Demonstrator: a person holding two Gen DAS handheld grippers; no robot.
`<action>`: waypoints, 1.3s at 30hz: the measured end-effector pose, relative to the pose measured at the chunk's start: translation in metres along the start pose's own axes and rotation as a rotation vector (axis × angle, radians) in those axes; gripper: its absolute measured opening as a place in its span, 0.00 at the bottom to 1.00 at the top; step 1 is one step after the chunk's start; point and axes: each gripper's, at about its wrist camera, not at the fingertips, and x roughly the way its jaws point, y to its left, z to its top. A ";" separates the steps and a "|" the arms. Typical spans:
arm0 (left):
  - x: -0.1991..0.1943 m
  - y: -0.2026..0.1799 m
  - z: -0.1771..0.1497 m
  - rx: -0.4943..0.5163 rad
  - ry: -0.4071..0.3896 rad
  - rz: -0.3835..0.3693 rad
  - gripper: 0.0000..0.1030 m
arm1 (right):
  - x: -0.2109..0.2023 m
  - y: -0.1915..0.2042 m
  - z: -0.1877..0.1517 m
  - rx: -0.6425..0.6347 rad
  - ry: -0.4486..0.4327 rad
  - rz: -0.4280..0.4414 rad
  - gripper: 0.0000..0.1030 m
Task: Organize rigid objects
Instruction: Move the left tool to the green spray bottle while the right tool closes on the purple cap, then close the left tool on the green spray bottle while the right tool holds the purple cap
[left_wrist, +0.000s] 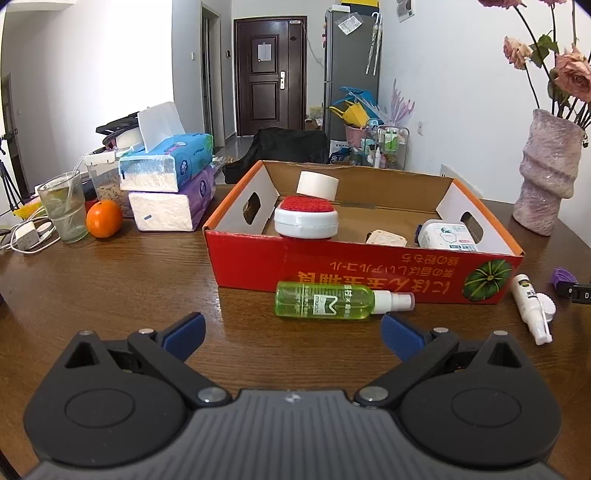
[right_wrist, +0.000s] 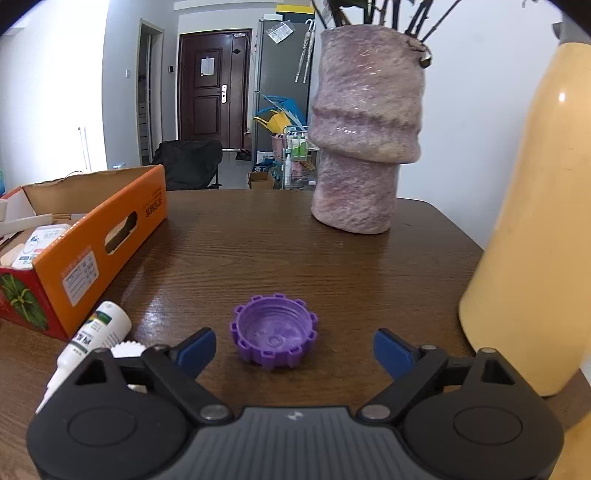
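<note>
Left gripper (left_wrist: 291, 334): its jaws are wide apart and hold nothing. It hangs low over the table (left_wrist: 129, 280), just in front of the green spray bottle (left_wrist: 325, 303).
Green spray bottle: it lies on its side, touching or nearly touching the front wall of the red box (left_wrist: 369, 269). Its white nozzle points to the right.
Right gripper (right_wrist: 294, 347): its jaws are wide too, and empty. The purple cap (right_wrist: 274, 341) sits on the table just ahead, between the two blue pads (right_wrist: 197, 347).
Purple cap: it rests open side up, apart from everything else.
White tube (right_wrist: 99, 334): it lies near the box corner, just beside the right gripper's left finger.
Box: it already holds a red-topped white tub (left_wrist: 306, 218), a white roll (left_wrist: 317, 186) and some small packs.
Good way, I think: slide each gripper forward until the thing sits in the middle of the pads. Grab the bottle by its fat body, not the thin nozzle. Squeeze the cap on its bumpy sides.
Watch out: the cap is short, so go low. Keep clear of the white tube and the vase (right_wrist: 364, 147).
</note>
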 end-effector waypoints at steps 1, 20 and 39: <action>0.003 0.000 0.001 -0.001 0.001 0.001 1.00 | 0.004 0.001 0.000 -0.001 0.001 0.006 0.82; 0.051 -0.018 0.016 0.010 0.010 0.064 1.00 | -0.020 0.006 -0.007 0.039 -0.096 0.067 0.51; 0.078 -0.002 0.011 -0.018 0.037 -0.095 0.79 | -0.090 0.026 -0.035 0.049 -0.175 0.124 0.51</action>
